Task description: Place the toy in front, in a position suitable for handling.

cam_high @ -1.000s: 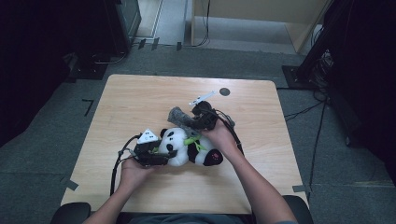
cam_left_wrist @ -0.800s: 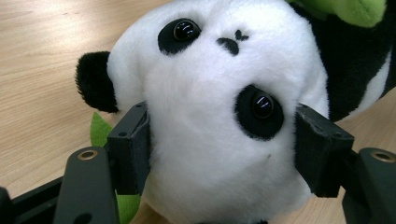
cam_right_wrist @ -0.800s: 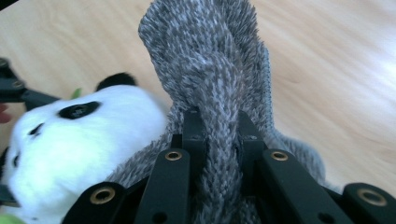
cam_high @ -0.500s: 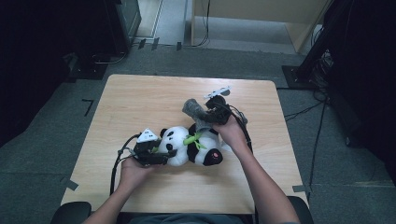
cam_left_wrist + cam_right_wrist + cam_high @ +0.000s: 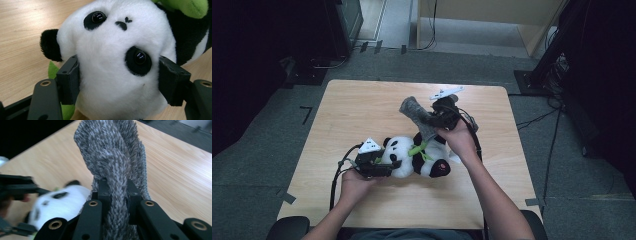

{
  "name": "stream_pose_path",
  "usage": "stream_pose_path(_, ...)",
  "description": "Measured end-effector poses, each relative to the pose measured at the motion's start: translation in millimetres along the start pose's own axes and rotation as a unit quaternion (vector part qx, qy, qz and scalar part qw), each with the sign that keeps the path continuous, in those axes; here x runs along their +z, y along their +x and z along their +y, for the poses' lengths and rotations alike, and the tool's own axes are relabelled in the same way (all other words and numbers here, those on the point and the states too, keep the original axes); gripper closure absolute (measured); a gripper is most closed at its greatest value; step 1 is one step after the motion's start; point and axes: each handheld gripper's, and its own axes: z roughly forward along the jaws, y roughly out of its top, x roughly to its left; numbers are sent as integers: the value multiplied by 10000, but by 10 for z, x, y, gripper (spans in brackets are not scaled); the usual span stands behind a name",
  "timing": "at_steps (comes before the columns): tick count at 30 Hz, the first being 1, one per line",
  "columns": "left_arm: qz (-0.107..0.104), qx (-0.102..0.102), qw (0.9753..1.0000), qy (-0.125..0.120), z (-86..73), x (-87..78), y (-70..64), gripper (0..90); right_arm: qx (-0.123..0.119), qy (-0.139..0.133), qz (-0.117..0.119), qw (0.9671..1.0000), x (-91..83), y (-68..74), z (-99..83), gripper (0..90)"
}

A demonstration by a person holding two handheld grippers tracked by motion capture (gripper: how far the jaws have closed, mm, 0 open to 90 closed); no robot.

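Observation:
A black and white plush panda (image 5: 417, 157) with a green scarf lies on the wooden table (image 5: 362, 110). My left gripper (image 5: 384, 162) is shut on the panda's head (image 5: 117, 62), its jaws pressing into both sides of the white face. My right gripper (image 5: 432, 120) is shut on a grey knitted cloth (image 5: 418, 116), lifted above the panda's body; the cloth (image 5: 117, 170) is bunched tightly between the jaws. The panda (image 5: 57, 202) shows blurred below in the right gripper view, with the left gripper beside it.
Black cables trail from both grippers across the table. The table's far half and left side are bare wood. Dark equipment and a wooden cabinet (image 5: 492, 20) stand on the grey floor beyond the table.
My right gripper has risen and moved away to the right, pulling the grey cloth up off the panda. The left gripper holds the panda's head still.

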Motion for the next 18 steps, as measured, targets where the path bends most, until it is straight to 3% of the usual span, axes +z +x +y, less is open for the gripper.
stream_pose_path(2, 16, 33, 10000, -83, -17, 1, -6, 289, -29, -1, 59, 10000, 12, 40, 10, 802)
stream_pose_path(4, 21, 38, 9999, -120, -30, -2, -11, 287, -234, 14, 287, 9993, 102, 199, 40, 801)
stream_pose_path(7, 25, 36, 9999, -122, -32, -3, -12, 287, -350, 120, 500, 9981, 224, 316, 42, 799)
stream_pose_path(9, 34, 24, 9999, -128, -35, -2, -16, 288, -356, 168, 565, 9976, 274, 342, 34, 799)
stream_pose_path(11, 46, 5, 9999, -138, -38, -3, -20, 288, -373, 370, 630, 9966, 429, 394, -11, 799)
stream_pose_path(15, 56, -40, 9999, -145, -38, 0, -20, 289, -138, 654, 723, 9951, 604, 409, -99, 805)
stream_pose_path(18, 45, -90, 9999, -129, -37, 1, -10, 289, -170, 638, 748, 9950, 647, 411, -133, 805)
